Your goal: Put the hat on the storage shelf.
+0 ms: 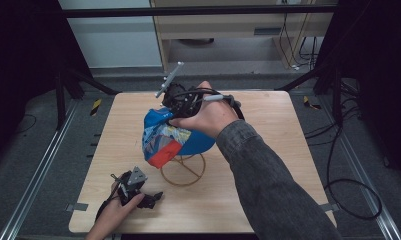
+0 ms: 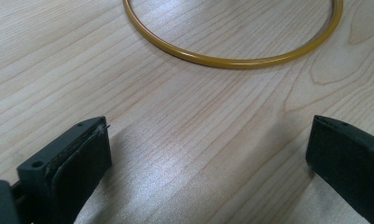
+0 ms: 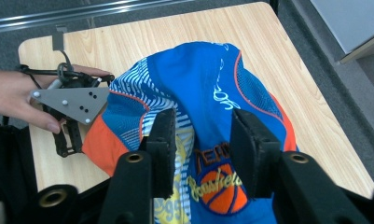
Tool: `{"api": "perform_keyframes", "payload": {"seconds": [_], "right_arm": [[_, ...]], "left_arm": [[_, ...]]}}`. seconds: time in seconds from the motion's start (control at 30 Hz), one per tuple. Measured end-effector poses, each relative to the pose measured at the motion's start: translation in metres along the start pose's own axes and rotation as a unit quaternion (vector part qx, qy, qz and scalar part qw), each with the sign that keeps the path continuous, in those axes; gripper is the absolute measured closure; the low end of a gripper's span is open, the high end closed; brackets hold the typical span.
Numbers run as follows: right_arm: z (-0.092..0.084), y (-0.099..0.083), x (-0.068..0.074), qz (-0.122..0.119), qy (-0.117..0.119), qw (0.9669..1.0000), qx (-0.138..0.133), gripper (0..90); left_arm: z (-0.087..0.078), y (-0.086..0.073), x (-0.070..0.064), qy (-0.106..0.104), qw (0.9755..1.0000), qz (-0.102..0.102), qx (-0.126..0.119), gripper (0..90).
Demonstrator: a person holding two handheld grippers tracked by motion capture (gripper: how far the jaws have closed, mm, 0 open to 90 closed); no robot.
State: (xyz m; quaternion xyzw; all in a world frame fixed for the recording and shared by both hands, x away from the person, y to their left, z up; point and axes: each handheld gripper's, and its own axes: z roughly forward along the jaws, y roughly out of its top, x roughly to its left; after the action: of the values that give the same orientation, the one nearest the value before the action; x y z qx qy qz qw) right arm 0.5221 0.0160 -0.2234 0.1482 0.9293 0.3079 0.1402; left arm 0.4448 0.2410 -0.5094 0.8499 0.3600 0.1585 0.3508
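A blue cap with white wavy print, an orange patch and a basketball logo sits on a yellow wire stand at the table's middle. My right gripper reaches over the cap's far top. In the right gripper view its jaws stand apart just above the cap's fabric, with no pad pressing on it. My left gripper rests on the table at the front left, open and holding nothing. In the left gripper view its jaws face the stand's yellow base ring.
The wooden table has bare boards to the right of and behind the cap. A person's sleeved right arm crosses the front right. Grey floor, rails and cables surround the table.
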Motion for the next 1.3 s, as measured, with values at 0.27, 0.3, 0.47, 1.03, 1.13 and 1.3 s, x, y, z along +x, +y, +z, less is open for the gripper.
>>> {"api": "perform_keyframes", "payload": {"seconds": [0.27,0.3,0.47,1.03,1.13,1.3], "right_arm": [[-0.008,-0.008,0.001,0.016,0.004,0.9998,-0.012,54.0],[-0.009,-0.01,0.001,0.019,0.003,0.9997,-0.014,53.6],[-0.014,-0.017,-0.001,0.027,-0.004,0.9995,-0.017,48.1],[-0.022,-0.029,-0.01,0.079,-0.029,0.996,-0.03,16.9],[-0.022,-0.029,-0.011,0.084,-0.032,0.9952,-0.039,11.6],[-0.022,-0.031,-0.01,0.078,-0.031,0.9955,-0.043,7.3]], "left_arm": [[0.0,0.0,0.0,0.0,1.0,0.0,0.0,0.0],[0.0,0.0,0.0,0.0,1.0,0.0,0.0,0.0],[0.0,0.0,0.0,0.0,1.0,0.0,0.0,0.0],[0.0,0.0,0.0,-0.001,1.0,0.001,0.0,0.0],[0.0,0.0,0.0,-0.001,1.0,0.001,0.0,0.0],[0.001,0.0,0.0,-0.001,1.0,0.001,-0.001,0.0]]}}
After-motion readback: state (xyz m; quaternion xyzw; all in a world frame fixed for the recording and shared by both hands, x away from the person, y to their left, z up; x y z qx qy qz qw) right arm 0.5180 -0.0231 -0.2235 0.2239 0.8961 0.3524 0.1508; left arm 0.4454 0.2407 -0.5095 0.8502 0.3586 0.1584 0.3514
